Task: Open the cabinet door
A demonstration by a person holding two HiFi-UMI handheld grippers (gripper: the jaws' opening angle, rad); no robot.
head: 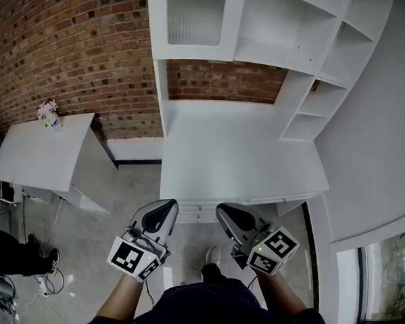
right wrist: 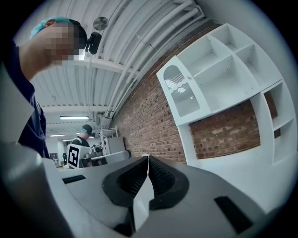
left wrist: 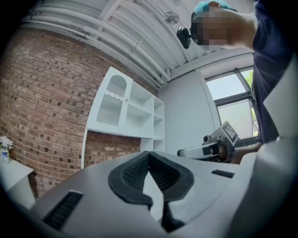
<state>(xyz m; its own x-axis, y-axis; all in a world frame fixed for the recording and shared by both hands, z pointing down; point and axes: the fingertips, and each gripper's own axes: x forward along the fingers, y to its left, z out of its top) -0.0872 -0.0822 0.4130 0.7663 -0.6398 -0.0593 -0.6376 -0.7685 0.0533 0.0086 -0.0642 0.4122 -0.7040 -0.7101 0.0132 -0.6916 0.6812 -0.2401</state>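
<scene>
Both clenched on nothing, the left hand-held gripper (head: 168, 207) and right hand-held gripper (head: 222, 210) sit side by side short of the white tabletop (head: 236, 156), with the upright cabinet door (head: 196, 16) well ahead and above them, about equally far from each.

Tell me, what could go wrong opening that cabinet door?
The door sits high, behind the deep desk, so the reach may bump the desk edge. The left gripper and right gripper are both shut and empty; shut jaws could slip off the door.
</scene>
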